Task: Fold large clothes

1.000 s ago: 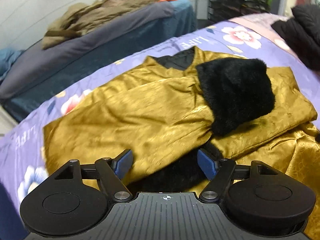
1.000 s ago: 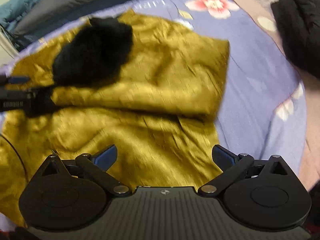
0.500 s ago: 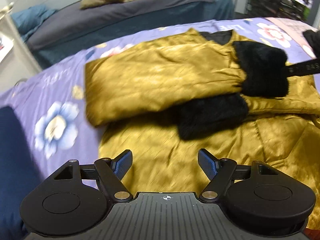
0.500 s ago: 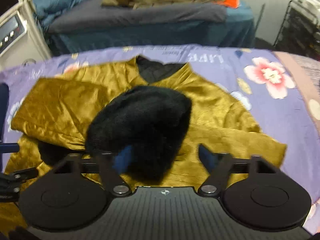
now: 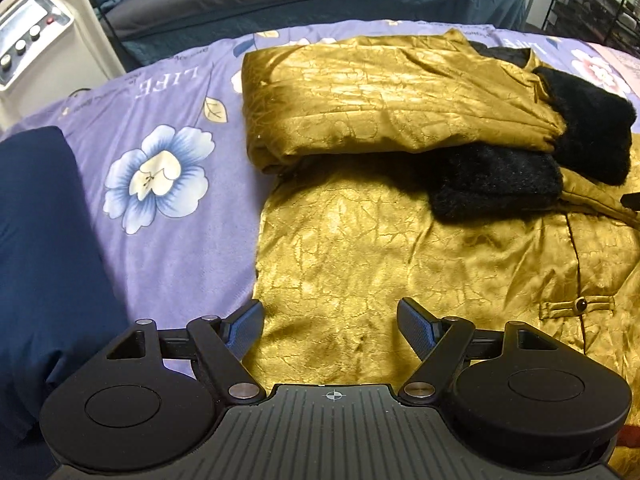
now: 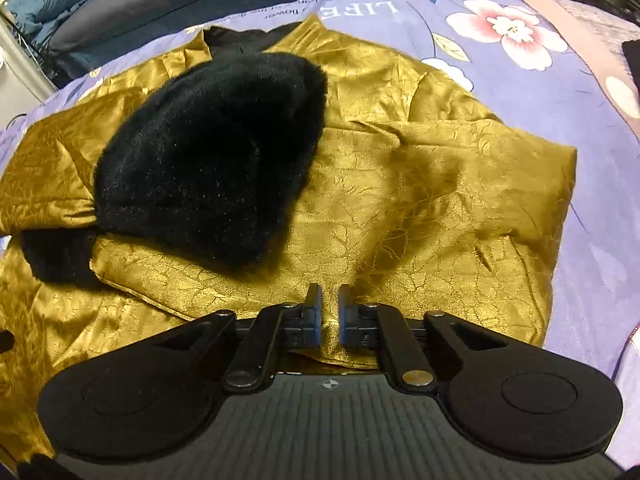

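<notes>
Gold satin covered the middle of the bed: the jacket [image 5: 360, 248] lay face up on the purple floral bedspread [image 5: 168, 216], collar toward the far edge, hem toward the near one. Both sleeves had been laid across the chest, so their black fur cuffs [image 6: 212, 160] overlapped near the centre, probably to narrow the garment before its body was folded.

The left gripper [image 5: 330, 322] hung over the jacket's lower left side edge with its blue pads [image 5: 244, 326] wide apart and nothing between them, seemingly lined up to take that edge.

The right gripper [image 6: 329, 312] pointed down at the folded right sleeve, its jaws closing to a narrow gap. Gold cloth showed in that gap, but whether the pads actually pinched it could not be told. A dark blue sleeve [image 5: 40, 264] filled the left view's near side.
</notes>
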Demonstrator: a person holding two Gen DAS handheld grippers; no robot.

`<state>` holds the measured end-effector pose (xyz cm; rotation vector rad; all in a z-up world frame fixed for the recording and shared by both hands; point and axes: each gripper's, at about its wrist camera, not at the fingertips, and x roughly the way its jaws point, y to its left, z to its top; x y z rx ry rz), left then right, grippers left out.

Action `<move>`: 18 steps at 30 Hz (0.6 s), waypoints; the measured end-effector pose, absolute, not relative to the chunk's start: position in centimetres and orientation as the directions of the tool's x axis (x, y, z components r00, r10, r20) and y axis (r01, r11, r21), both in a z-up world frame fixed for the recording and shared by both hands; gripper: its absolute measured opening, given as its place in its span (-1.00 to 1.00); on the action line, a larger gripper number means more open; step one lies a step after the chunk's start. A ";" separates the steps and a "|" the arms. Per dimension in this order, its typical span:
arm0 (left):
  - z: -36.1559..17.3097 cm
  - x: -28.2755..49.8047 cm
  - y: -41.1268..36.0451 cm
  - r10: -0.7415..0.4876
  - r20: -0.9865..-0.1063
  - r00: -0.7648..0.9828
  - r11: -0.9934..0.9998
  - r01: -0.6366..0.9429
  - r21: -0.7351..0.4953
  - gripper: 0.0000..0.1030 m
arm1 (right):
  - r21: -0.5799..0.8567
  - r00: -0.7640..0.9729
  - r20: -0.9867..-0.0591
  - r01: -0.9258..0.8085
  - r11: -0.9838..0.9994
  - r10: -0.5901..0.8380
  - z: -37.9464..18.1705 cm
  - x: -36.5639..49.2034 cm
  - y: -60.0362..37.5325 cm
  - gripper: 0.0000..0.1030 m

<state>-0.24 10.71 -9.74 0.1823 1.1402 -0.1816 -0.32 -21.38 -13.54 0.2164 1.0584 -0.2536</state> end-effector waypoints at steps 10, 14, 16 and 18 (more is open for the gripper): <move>-8.6 0.7 14.7 -0.155 -0.926 0.343 0.949 0.314 -0.042 1.00 | 0.156 0.521 -0.853 0.332 0.930 -0.043 -11.5 -5.0 -23.4 0.48; -9.2 -0.3 16.6 -0.239 -0.934 0.266 0.929 0.341 -0.141 1.00 | 0.209 0.521 -0.853 0.324 0.923 0.010 -11.4 -8.1 -25.3 0.67; -9.8 -1.2 17.6 -0.265 -0.936 0.232 0.921 0.350 -0.174 1.00 | 0.230 0.504 -0.863 0.334 0.914 0.033 -11.6 -9.8 -26.5 0.68; -10.5 -2.2 18.6 -0.261 -0.943 0.208 0.923 0.340 -0.180 1.00 | 0.251 0.489 -0.871 0.351 0.902 0.053 -11.9 -11.6 -27.3 0.64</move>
